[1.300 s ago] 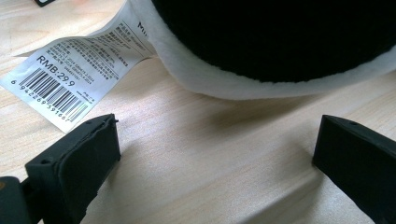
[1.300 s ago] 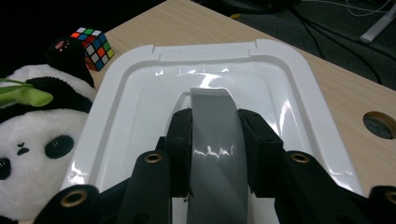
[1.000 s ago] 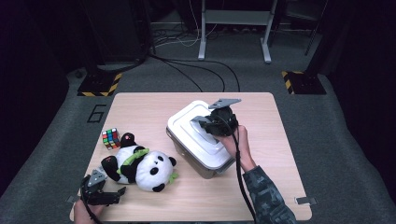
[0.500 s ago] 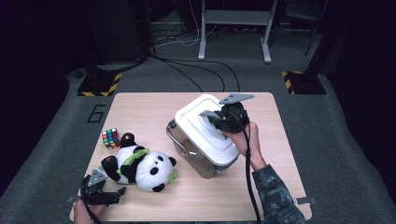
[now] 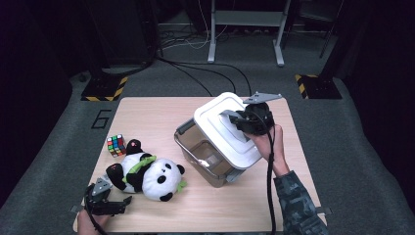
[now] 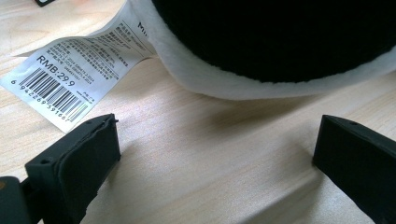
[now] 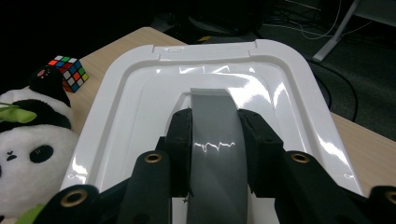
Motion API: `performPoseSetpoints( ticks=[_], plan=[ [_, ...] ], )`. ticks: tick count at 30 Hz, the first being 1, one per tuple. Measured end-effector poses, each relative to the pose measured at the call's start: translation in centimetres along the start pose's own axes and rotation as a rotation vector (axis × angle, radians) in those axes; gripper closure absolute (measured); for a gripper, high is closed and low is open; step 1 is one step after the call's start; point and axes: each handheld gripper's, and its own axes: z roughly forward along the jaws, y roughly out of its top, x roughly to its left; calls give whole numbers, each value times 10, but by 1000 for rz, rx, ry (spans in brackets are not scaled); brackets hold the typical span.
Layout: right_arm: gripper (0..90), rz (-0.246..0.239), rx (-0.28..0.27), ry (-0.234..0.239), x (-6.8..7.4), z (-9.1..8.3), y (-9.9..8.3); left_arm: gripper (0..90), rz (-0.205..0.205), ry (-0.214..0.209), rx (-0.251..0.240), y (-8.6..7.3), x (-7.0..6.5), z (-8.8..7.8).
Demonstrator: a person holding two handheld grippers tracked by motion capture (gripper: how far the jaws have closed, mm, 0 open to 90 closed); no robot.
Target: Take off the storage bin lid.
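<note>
At the near left corner of the wooden table [image 5: 161, 110] the left gripper [image 5: 108, 205] rests low on the surface, its jaws spread wide with nothing between them; in the left gripper view bare wood lies between the two black jaws, and just beyond them sit the black-and-white plush edge of the panda toy [image 6: 280, 51] and its white barcode tag [image 6: 77, 70]. The panda lies on its side just beyond that gripper, and a colourful puzzle cube [image 5: 116, 145] stands close by its head, toward the far left of the table. Right of the panda stands a clear plastic storage bin [image 5: 205, 154], its opening exposed on the left side. Its white lid [image 5: 222, 129] is raised and tilted above the bin, shifted toward the right, so that the near left part of the bin's inside shows. The right gripper [image 5: 240, 119] is clamped on the lid's grey handle [image 7: 212, 140], with a jaw pressed against each side of it, held by the person's right hand [image 5: 266, 144].
</note>
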Motion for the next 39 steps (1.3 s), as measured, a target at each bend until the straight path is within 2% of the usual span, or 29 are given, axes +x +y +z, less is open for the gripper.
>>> performPoseSetpoints(
  ticks=[26,39],
  plan=[
    [663,124,-23,-145,-63,-25,-14,2,0,0,0,0,0,0],
    [664,194,-16,-214,-92,-26,-32,2,1,0,1,0,0,0]
  ],
)
